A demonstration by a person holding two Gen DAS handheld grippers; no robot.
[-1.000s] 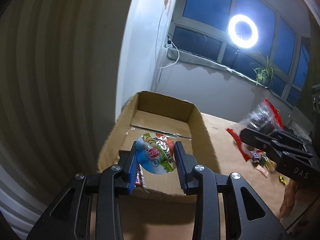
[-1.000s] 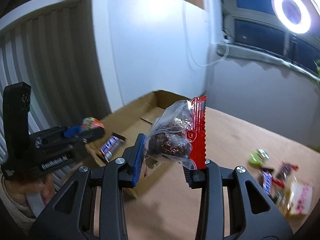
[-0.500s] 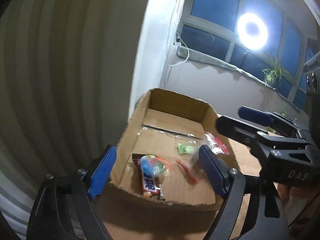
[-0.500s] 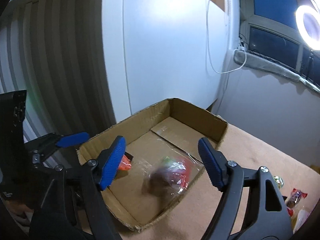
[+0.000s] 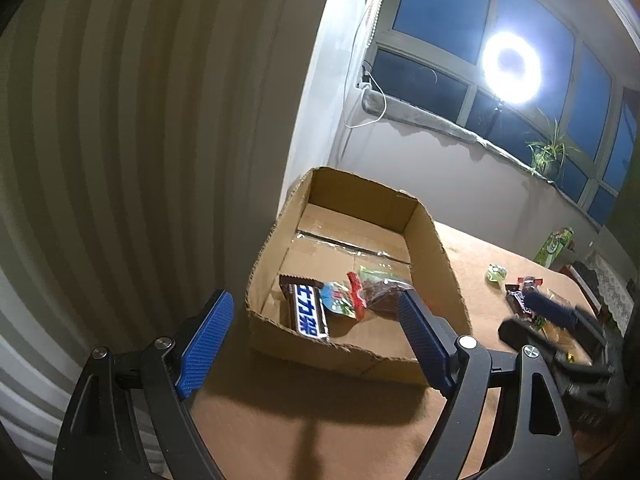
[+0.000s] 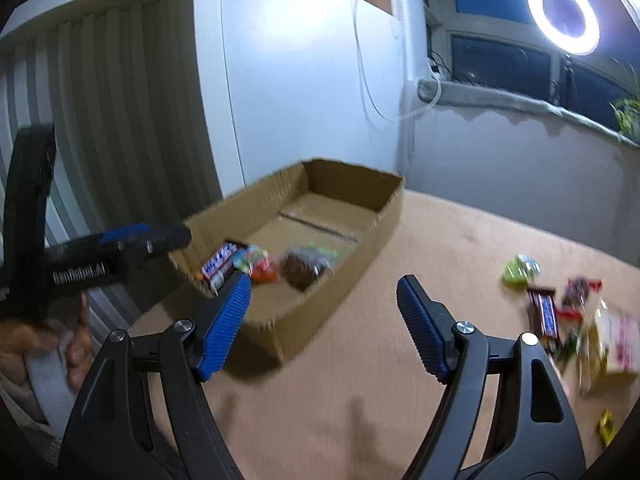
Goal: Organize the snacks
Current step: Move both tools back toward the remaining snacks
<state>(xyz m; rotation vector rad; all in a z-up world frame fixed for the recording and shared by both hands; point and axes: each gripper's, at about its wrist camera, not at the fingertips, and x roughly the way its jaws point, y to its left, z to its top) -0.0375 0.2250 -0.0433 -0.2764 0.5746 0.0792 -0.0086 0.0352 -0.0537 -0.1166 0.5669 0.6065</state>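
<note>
The left tongs (image 5: 312, 340) stand wide with nothing between the blue pads, hanging just short of the box's near wall at the bench's left edge; in the right view the same tongs (image 6: 160, 236) show side-on at the left, held by a hand (image 6: 52, 344). The cardboard box (image 5: 436, 240) sits open-topped near the far left corner of the bench (image 5: 320, 420), close to the striped wall. Three snacks lie in a row at its near end: a brown bar with blue lettering (image 5: 306, 312) on the left, a small blue and green packet (image 5: 338, 300) touching it in the middle, and a clear bag with a red strip and a dark brown cake (image 5: 376, 292) on the right, partly behind the tongs' right pad. The far half of the box floor shows only a taped seam. The right tongs (image 6: 324, 320) are also wide and hold nothing, hanging over bare bench just right of the box (image 6: 360, 248); this view is blurred. Toward the bench's right edge lies a loose heap of snacks: a green sweet (image 6: 520, 270), a dark bar (image 6: 544, 316), a red-ended wrapper (image 6: 580, 288) and a pale pink pack (image 6: 616, 348), well apart from the box. A ring light (image 6: 564, 16) glows at the window.
</note>
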